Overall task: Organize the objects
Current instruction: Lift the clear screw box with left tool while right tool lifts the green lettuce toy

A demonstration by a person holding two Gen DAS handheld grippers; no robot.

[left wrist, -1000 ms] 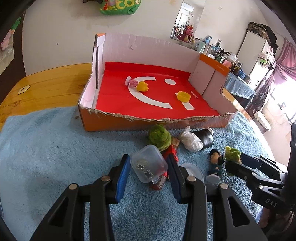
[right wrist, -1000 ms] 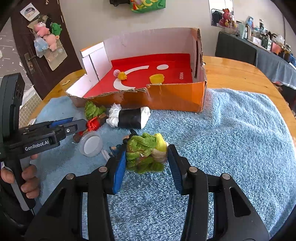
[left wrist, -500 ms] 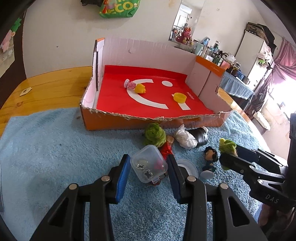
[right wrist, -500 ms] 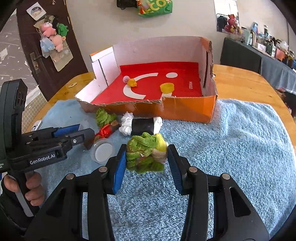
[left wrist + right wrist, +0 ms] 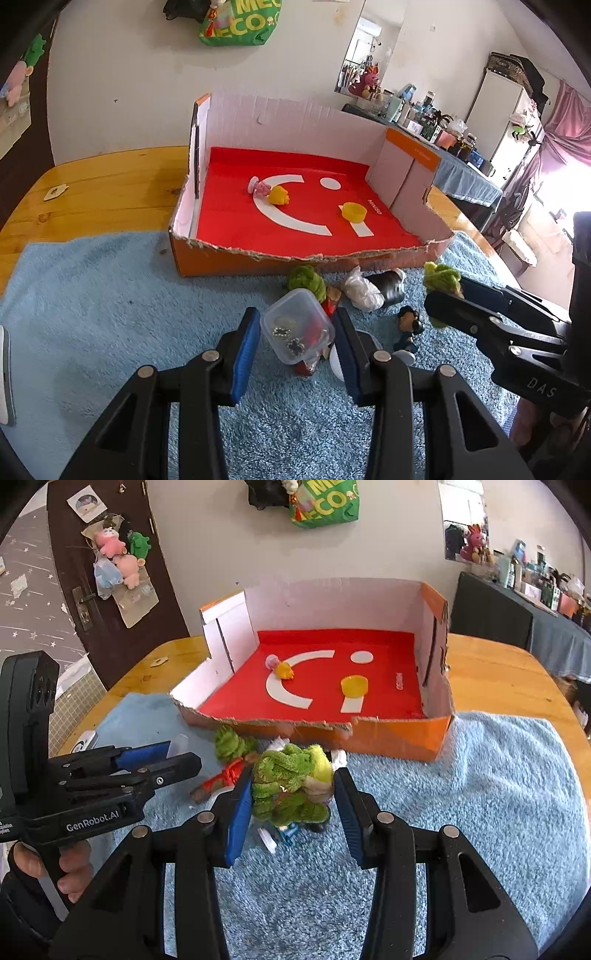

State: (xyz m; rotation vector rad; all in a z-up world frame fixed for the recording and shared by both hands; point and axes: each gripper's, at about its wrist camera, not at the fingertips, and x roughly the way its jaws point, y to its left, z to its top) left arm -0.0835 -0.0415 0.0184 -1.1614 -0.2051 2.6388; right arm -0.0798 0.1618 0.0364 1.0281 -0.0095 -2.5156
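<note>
The left gripper [image 5: 297,338] holds a small clear plastic tub [image 5: 297,328]; the right gripper [image 5: 293,797] holds a fuzzy green toy [image 5: 290,781], both above the blue towel [image 5: 461,794], near the open cardboard box [image 5: 388,738]

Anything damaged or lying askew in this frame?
Yes. The cardboard box has a torn, ragged front edge. On the blue towel, the black-and-white figure lies tipped on its side before it.

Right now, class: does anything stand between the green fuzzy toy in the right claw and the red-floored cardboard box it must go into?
Only the cardboard box's torn, low front wall. The green fuzzy toy, held in the right claw, must clear it. The black-and-white bundle and other toys lie on the towel below the path.
</note>
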